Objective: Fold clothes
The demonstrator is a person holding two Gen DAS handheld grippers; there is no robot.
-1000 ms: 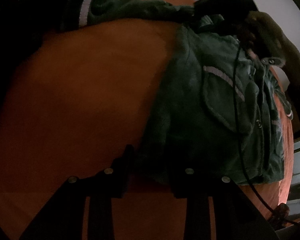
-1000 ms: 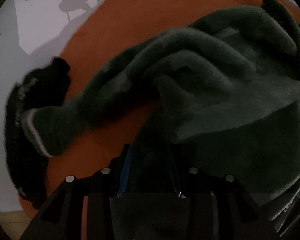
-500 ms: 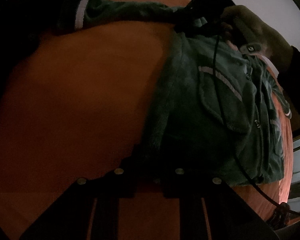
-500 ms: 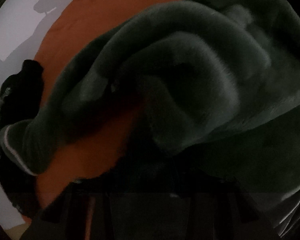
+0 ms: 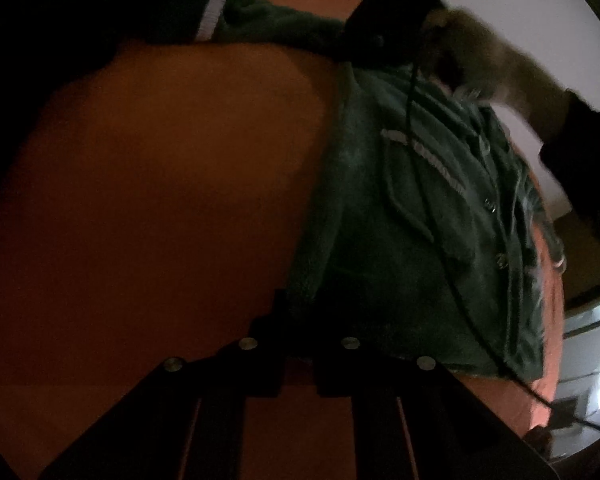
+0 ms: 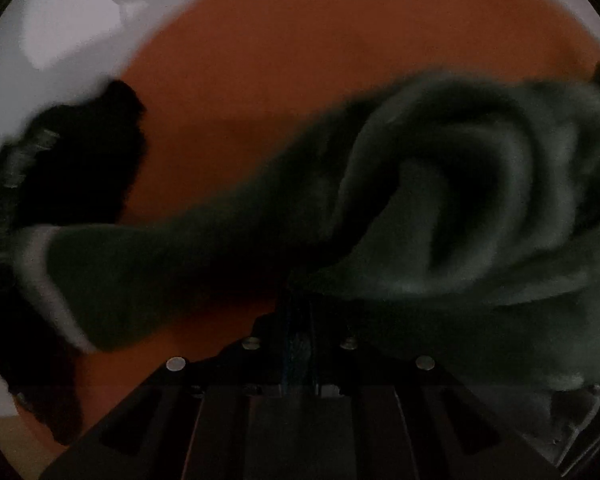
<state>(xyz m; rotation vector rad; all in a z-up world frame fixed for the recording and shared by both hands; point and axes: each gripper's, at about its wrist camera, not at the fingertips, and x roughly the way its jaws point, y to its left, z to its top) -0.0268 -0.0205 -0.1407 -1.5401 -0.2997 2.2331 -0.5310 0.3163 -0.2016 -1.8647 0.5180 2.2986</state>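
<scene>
Closing left gripper [image 5: 298,320]: narrowed almost to touching, with the near hem edge of the green fleece jacket [image 5: 420,220] caught between the pads.
Right gripper [image 6: 298,316]: drawn nearly together, pinched on a fold of the green fleece jacket right at the tips.
Jacket body: lay spread on the orange cover [image 5: 160,200], running up and to the right from the left jaws; bunched in thick folds above and right of the right jaws.
Sleeve [image 6: 180,260]: stretched out to the left of the right jaws, ending in a white-banded cuff [image 6: 40,280].
Pocket [image 5: 420,184]: white-trimmed, sat above and right of the left jaws, beside a row of snaps.
Orange cover: lay bare left of and above the left jaws.
Black cable [image 5: 440,248]: trailed down across the jacket front, right of the left jaws.
Hand [image 5: 500,64]: blurred, gripped the other tool at the jacket's far edge, well beyond the left jaws.
Black garment [image 6: 80,152]: heaped far left of the right jaws, at the cover's edge, just behind the cuff.
</scene>
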